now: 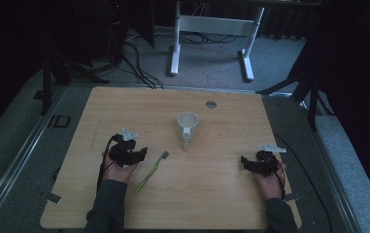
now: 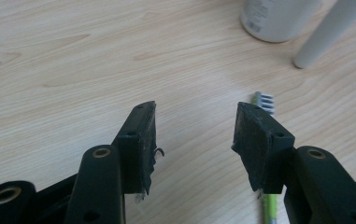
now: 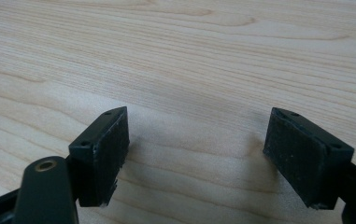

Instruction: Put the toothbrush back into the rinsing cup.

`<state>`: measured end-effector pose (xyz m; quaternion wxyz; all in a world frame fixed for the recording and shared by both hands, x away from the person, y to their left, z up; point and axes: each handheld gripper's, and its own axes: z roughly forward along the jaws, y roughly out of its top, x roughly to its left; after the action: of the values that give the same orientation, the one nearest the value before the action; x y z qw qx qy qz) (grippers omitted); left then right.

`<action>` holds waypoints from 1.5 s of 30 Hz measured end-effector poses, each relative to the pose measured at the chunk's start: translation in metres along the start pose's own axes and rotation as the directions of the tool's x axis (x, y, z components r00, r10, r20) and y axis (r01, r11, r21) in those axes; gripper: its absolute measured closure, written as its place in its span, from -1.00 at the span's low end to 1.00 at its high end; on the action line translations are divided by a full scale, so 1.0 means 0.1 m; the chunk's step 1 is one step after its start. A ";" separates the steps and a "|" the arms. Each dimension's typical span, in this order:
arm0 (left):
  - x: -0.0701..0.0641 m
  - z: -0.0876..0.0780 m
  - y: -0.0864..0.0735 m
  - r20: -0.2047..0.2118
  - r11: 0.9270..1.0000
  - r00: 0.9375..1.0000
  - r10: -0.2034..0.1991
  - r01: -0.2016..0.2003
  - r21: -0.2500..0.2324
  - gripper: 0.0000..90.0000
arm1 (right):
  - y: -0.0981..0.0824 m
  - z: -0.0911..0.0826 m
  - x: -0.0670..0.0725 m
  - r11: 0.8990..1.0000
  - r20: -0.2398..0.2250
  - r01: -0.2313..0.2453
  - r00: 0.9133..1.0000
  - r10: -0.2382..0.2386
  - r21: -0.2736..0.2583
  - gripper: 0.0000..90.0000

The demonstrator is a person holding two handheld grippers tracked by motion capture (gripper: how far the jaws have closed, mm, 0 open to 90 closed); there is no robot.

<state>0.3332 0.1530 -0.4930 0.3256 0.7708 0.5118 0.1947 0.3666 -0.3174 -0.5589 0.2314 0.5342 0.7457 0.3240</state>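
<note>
- The left gripper (image 1: 135, 154) hangs over the table's (image 1: 221, 194) left half, its jaws spread with nothing between them; in the left gripper view only bare wood shows in the gap.
- The toothbrush (image 1: 151, 171), green-handled, lies flat just beside that gripper on its right, running diagonally, with its bristle head (image 2: 264, 102) towards the middle of the table and its tail towards the near edge.
- In the left gripper view the brush sits under and just outside the right-hand jaw, not in the gap, so no grip is in place yet.
- The step in hand looks like lining up on the toothbrush. The next move probably calls for shifting the gripper sideways until the handle (image 2: 269, 209) lies between the pads, then lowering and closing.
- The right gripper (image 1: 248, 162) rests near the right edge, jaws wide apart and empty, over plain wood in its own view.
- The white mug (image 1: 188, 127) stands at the table's centre, handle towards the near edge, well apart from the toothbrush.
- The high view gives the whole layout; the left gripper view alone shows how the bristles stand off from the gap.
</note>
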 end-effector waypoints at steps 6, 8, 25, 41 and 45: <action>-0.07 0.03 0.03 0.024 1.000 0.999 0.022 -0.023 0.021 0.12 | 0.00 0.00 0.00 1.000 0.000 0.000 1.000 0.000 0.000 -0.52; -0.09 0.05 0.04 0.035 0.999 0.999 0.025 -0.026 0.030 0.12 | 0.00 0.00 0.00 1.000 0.000 0.000 1.000 0.000 0.000 -0.52; -0.21 0.16 0.14 0.091 0.989 0.993 0.071 -0.082 0.120 0.20 | 0.00 0.00 0.00 1.000 0.000 0.001 1.000 -0.001 0.000 -0.52; -0.30 0.21 0.23 0.097 0.965 0.990 0.099 -0.119 0.232 0.27 | 0.00 0.00 0.00 1.000 0.000 0.000 1.000 0.000 0.001 -0.52; -0.33 0.21 0.25 0.095 0.958 0.990 0.103 -0.124 0.259 0.26 | 0.00 0.00 0.00 1.000 0.000 0.000 1.000 0.000 0.000 -0.52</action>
<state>0.3498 0.1101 -0.4897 0.2284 0.8427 0.4746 0.1119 0.3667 -0.3173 -0.5589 0.2312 0.5341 0.7459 0.3240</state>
